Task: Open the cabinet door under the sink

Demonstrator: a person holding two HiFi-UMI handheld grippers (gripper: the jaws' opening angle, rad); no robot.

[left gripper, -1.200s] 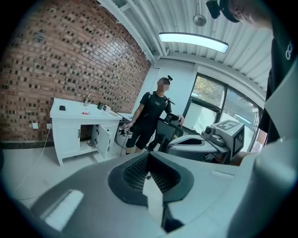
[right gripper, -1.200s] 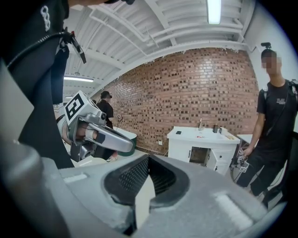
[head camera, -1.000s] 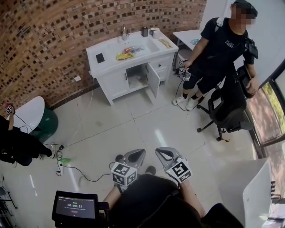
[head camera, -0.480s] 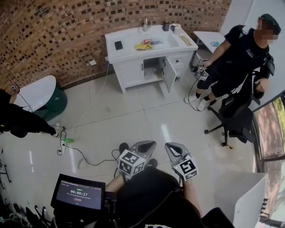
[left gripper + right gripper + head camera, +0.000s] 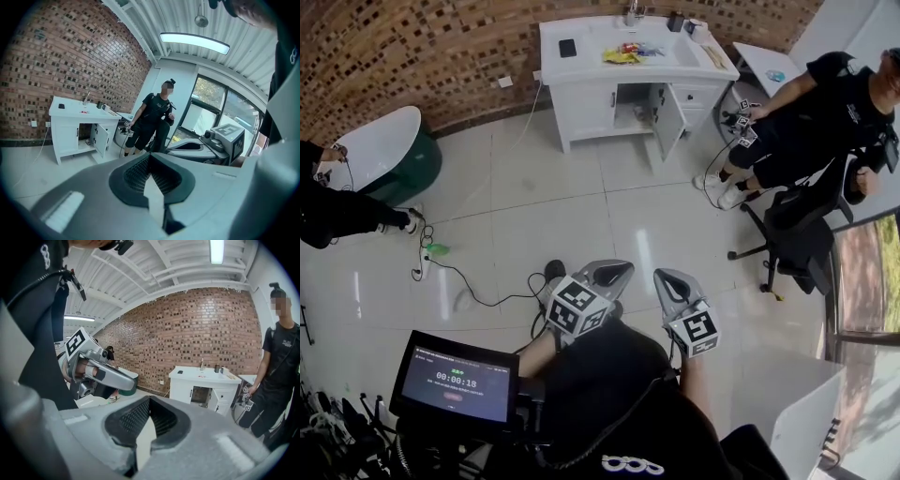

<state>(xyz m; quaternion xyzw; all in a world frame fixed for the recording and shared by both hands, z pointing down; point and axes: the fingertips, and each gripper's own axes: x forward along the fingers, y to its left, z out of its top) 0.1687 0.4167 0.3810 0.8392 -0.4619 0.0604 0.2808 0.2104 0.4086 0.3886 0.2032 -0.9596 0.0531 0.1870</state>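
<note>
Holding your left gripper [image 5: 612,273] and right gripper [image 5: 668,281] side by side, jaws closed on nothing, cabinet door [image 5: 668,120] well apart across floor [image 5: 581,216], standing open

tools [image 5: 617,273] [image 5: 667,280] 2; sink cabinet [image 5: 581,105] 1; open door [image 5: 667,118] 1; bystanders [image 5: 799,131] [image 5: 337,212] 2; chair [image 5: 795,234] 1

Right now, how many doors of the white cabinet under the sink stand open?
1. The open door hangs at the right of the dark opening, swung out toward the room. The left door is shut. The cabinet sides are out of sight.
</note>
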